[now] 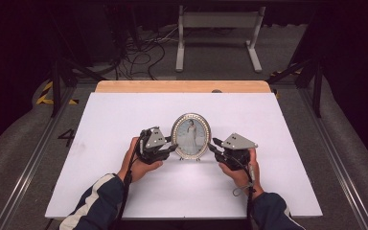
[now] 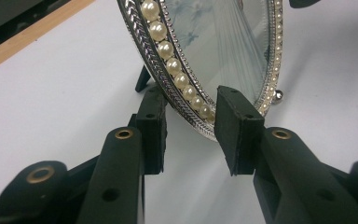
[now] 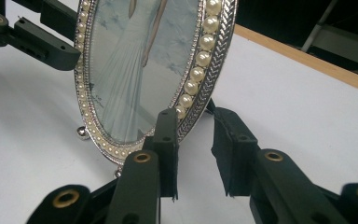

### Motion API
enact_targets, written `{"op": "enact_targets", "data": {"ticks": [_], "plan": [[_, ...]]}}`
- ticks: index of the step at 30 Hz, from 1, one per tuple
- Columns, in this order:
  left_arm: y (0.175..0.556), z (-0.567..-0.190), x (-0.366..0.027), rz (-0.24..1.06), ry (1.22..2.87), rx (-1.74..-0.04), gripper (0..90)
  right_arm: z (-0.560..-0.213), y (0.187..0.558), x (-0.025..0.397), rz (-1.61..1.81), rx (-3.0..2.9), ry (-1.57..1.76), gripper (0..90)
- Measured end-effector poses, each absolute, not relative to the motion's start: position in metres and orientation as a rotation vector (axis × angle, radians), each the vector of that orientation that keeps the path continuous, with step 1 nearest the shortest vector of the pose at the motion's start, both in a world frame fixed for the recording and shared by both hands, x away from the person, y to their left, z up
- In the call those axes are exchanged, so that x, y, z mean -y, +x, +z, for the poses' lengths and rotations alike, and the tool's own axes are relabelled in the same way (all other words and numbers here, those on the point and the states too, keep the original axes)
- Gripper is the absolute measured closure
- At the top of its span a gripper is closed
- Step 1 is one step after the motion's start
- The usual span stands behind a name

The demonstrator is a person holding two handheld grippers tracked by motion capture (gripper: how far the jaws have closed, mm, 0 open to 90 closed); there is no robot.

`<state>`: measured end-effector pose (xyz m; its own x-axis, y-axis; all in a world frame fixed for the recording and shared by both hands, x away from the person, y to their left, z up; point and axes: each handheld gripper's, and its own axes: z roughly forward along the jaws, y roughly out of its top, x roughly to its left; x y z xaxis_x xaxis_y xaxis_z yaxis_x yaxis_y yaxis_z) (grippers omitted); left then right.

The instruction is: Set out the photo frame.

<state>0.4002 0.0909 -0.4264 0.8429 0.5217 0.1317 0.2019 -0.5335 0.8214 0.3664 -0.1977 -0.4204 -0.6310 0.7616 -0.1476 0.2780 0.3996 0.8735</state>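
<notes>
An oval picture frame [image 1: 190, 135] with a silver, pearl-studded rim stands upright in the middle of the white table top [image 1: 124, 115]. It holds a picture of a figure in a long pale dress. My left gripper [image 1: 171, 146] is at the frame's lower left edge. In the left gripper view the left gripper [image 2: 191, 109] is open, with the pearl rim [image 2: 177, 70] passing between its jaws, one in front and one behind. My right gripper [image 1: 214, 145] mirrors it at the lower right edge. The right gripper [image 3: 196, 123] is open around the rim [image 3: 200, 56].
The frame rests on small ball feet [image 3: 82, 132] and a dark back leg [image 2: 142, 78]. A wooden strip [image 1: 182, 86] borders the table's far edge. Beyond it on the floor are a white stand [image 1: 218, 28] and loose cables [image 1: 139, 57].
</notes>
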Motion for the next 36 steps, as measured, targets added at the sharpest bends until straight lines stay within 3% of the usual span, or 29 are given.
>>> {"op": "enact_targets", "data": {"ticks": [22, 36], "plan": [[0.387, -0.423, -0.104, 0.517, 2.172, -0.472, 53.4, -0.414, 0.354, 0.201, 1.099, -2.184, 0.754, 50.9], [0.374, -0.430, -0.113, 0.529, 2.181, -0.498, 28.6, -0.415, 0.344, 0.209, 1.042, -2.223, 0.735, 32.3]]}}
